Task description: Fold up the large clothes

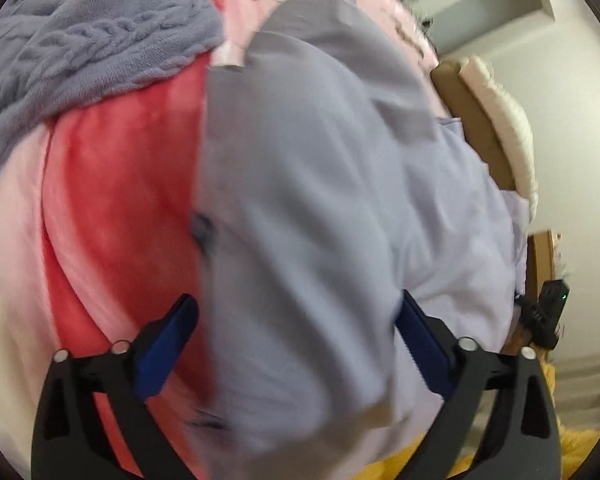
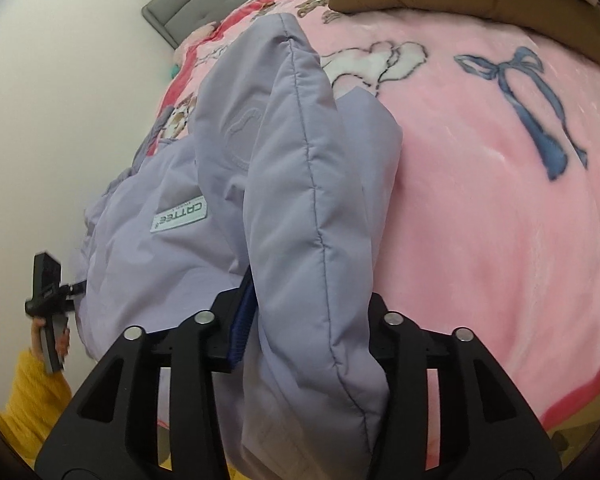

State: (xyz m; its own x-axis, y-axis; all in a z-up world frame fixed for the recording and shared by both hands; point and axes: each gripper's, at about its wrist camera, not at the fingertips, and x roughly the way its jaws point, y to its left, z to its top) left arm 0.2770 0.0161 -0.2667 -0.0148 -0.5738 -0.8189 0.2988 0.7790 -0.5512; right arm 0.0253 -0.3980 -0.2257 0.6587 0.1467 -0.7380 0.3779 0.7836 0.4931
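Lavender fabric fills both views: a padded jacket (image 2: 228, 184) lies on a pink blanket (image 2: 480, 184) that covers the bed. In the right wrist view a puffy, stitched fold of the jacket stands up between the fingers of the right tool (image 2: 312, 320); the blue pad on one side lies against the cloth, so this tool pinches the fold. A white brand label shows on the jacket's flatter part to the left. In the left wrist view the left tool (image 1: 300, 344) has its fingers spread wide, with the jacket's cloth (image 1: 320, 200) passing between them, blurred; the pads do not press on it. A grey knitted garment (image 1: 80, 32) lies further up the blanket. A yellow sleeve (image 2: 32, 392) shows at the lower left of the right wrist view.
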